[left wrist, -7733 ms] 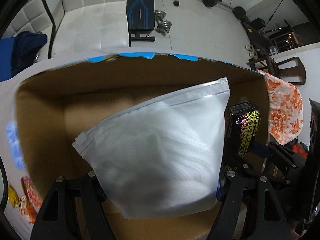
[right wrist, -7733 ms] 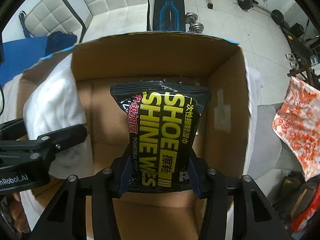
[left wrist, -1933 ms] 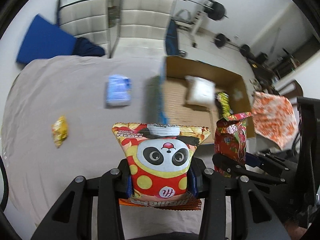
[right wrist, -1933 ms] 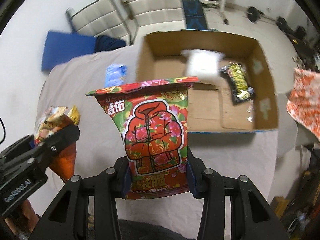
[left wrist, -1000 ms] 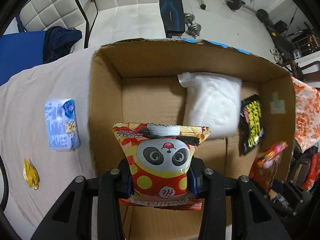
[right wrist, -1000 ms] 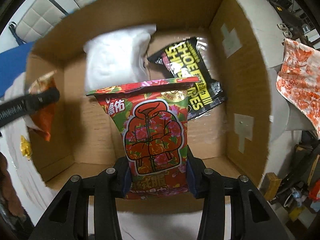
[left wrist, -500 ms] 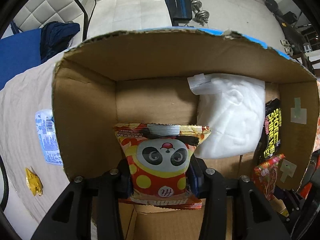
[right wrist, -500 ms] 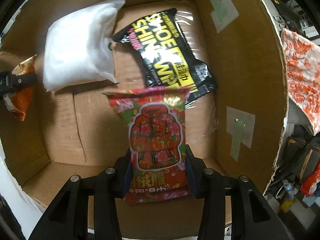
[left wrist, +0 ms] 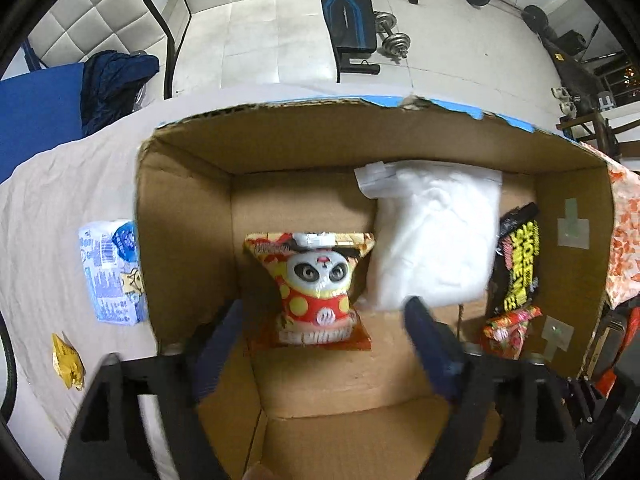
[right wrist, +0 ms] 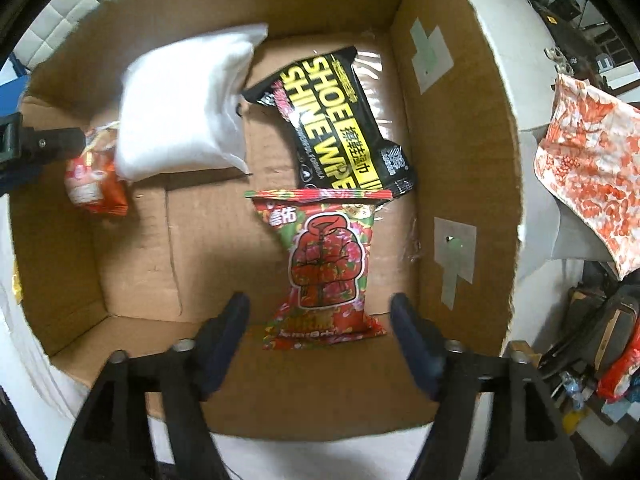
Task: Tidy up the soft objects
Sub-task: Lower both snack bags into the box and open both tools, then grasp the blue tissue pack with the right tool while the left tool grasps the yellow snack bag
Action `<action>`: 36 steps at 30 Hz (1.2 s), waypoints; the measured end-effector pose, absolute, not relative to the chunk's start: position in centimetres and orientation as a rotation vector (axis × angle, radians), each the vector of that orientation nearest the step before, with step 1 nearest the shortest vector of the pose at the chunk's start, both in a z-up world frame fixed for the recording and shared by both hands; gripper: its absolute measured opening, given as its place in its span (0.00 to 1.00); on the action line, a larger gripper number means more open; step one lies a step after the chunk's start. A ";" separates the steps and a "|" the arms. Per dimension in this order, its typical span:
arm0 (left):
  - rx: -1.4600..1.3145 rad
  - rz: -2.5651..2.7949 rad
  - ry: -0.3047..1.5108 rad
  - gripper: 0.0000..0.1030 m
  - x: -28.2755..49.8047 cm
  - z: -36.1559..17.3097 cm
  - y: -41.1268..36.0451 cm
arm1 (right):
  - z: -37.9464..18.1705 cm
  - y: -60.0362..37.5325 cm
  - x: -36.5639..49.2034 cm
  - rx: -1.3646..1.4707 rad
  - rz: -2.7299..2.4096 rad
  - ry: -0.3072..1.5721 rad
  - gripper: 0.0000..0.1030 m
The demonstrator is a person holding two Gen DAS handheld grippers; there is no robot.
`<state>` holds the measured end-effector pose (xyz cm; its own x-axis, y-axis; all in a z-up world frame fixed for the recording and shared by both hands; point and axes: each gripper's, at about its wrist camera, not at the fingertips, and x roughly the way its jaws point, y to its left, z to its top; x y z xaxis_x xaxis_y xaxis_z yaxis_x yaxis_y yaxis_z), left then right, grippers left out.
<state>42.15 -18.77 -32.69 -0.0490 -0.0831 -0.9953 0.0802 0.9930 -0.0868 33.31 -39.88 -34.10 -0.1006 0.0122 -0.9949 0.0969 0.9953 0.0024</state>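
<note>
My left gripper (left wrist: 322, 314) is spread wide over the cardboard box (left wrist: 180, 216), its blue-padded fingers (left wrist: 218, 330) clear of the panda snack bag (left wrist: 316, 286) lying between them on the box floor. That bag is red with yellow dots, a panda face in the middle and a crimped orange-yellow top; the print along its bottom edge is too blurred to read.

My right gripper (right wrist: 320, 322) is likewise let go, jaws wide, with the floral snack bag (right wrist: 326, 264) flat on the box floor between the tips and touching neither. It is red and green with a red flowered padded jacket drawn on the front and Chinese characters near its top seam; the gold lettering at its foot I cannot make out.

Just beyond it, overlapped at its lower corner by the floral bag's top seam, lies the black wipes pack (right wrist: 340, 120), lettered in yellow "SHOE SHINE WIPES" with Chinese text alongside. Beside that, toward the far wall, sits the white pouch (right wrist: 184, 108), a soft frosted zip bag with pale contents, its corner just over the wipes pack. In the right view the panda bag shows at the box's left side, tucked against the white pouch.

Outside the box, on the beige cloth (left wrist: 48, 208), a blue-and-white tissue pack (left wrist: 110, 270) lies against the box wall, and a small yellow wrapper (left wrist: 68, 362) nearer me.
</note>
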 end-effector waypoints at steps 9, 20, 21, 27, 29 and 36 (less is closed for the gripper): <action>-0.067 -0.153 1.573 0.91 37.9 -30.4 -17.7 | -30.3 -38.6 31.6 0.100 -0.073 1.576 0.94; -0.016 -0.155 1.413 0.91 31.0 -25.6 -17.8 | -24.7 -39.2 27.3 0.101 -0.060 1.431 0.94; -0.015 -0.159 1.397 0.91 30.5 -25.0 -17.6 | -24.2 -39.2 26.9 0.095 -0.060 1.419 0.94; -0.025 -0.171 1.304 0.91 27.4 -21.1 -16.9 | -20.3 -38.7 23.9 0.087 -0.048 1.343 0.94; -0.029 -0.182 1.287 0.91 26.3 -19.9 -16.6 | -19.1 -38.6 22.8 0.086 -0.045 1.322 0.94; -0.044 -0.210 1.230 0.91 22.7 -16.2 -16.0 | -15.7 -38.0 19.4 0.097 -0.040 1.268 0.94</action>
<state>22.75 -15.96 -16.19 0.3179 -0.1830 -0.9303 0.1356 0.9799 -0.1464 19.41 -37.96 -15.70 0.2984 0.0236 -0.9542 0.0841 0.9952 0.0509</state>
